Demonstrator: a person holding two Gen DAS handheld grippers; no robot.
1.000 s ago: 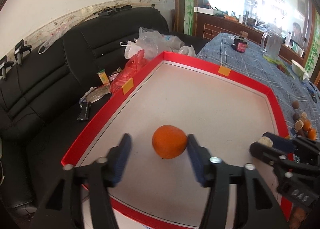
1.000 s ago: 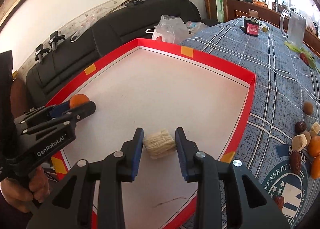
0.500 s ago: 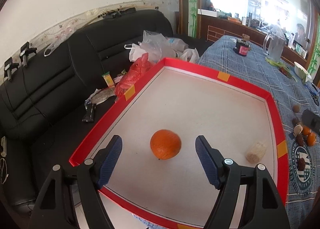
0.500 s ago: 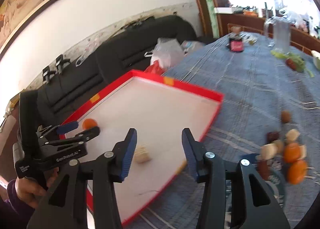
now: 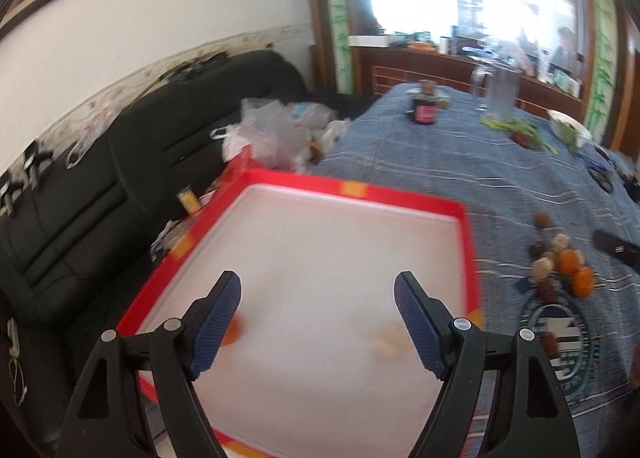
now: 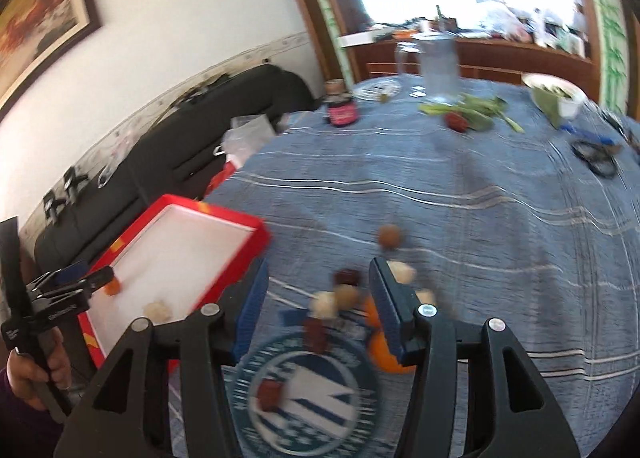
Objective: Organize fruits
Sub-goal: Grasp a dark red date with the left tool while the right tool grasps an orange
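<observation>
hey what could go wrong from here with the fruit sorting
The right gripper, jaws opening and empty, hangs over a tight fruit cluster on the tablecloth; closing there could nudge neighbours and send round pieces rolling. The orange lies close to the red tray's near rim, beside the left gripper, which could bump it.

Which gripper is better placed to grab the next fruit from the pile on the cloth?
Right. The right gripper already faces the fruit pile with nothing held, jaws opening. The left gripper, open and empty, faces the red tray, beside the orange inside.
</observation>
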